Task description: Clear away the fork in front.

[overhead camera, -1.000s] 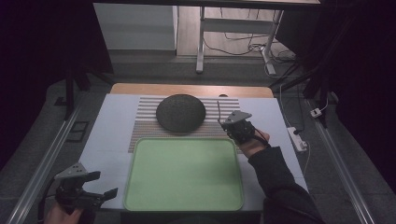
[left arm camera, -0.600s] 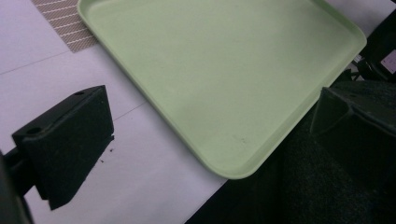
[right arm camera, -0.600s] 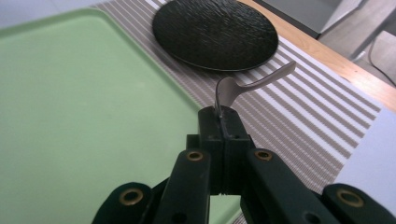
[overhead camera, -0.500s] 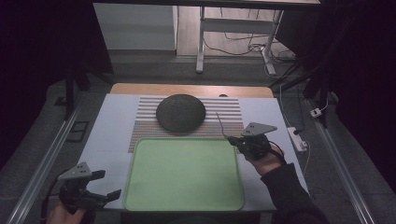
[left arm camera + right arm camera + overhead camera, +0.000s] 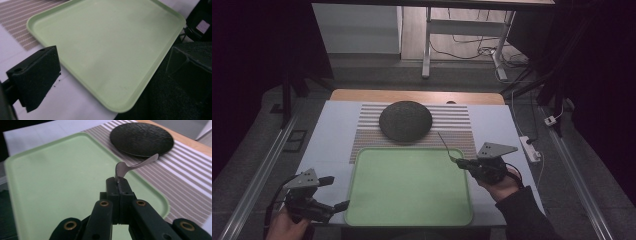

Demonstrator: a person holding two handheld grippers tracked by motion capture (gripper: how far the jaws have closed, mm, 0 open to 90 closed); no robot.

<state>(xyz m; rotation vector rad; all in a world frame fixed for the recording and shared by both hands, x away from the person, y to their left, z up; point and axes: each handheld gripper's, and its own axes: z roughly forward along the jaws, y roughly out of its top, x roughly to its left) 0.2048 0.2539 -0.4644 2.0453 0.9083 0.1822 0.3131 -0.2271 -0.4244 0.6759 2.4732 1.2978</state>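
Observation:
A light green tray [image 5: 407,190] lies at the table's near middle, with nothing on it. Behind it a dark round plate [image 5: 405,120] rests on a striped placemat [image 5: 457,130]. My right gripper [image 5: 462,161] hovers over the tray's right rim, shut on one end of a thin metal spoon [image 5: 446,145] that points toward the plate. The right gripper view shows the jaws [image 5: 117,181] closed on the spoon [image 5: 135,165], with the plate [image 5: 141,138] beyond it. My left gripper [image 5: 334,192] stands open beside the tray's near-left corner, and its jaws [image 5: 112,52] frame the tray [image 5: 107,37].
The tray and placemat lie on a white table cover [image 5: 332,135], and a wooden strip [image 5: 362,95] runs along its far edge. A white power strip [image 5: 530,148] with its cable lies off the right edge. Metal frame legs [image 5: 427,45] stand on the floor beyond the table.
My right gripper has drawn back from beside the plate toward the person, to the tray's right rim, with the spoon in it. The left gripper has shifted slightly.

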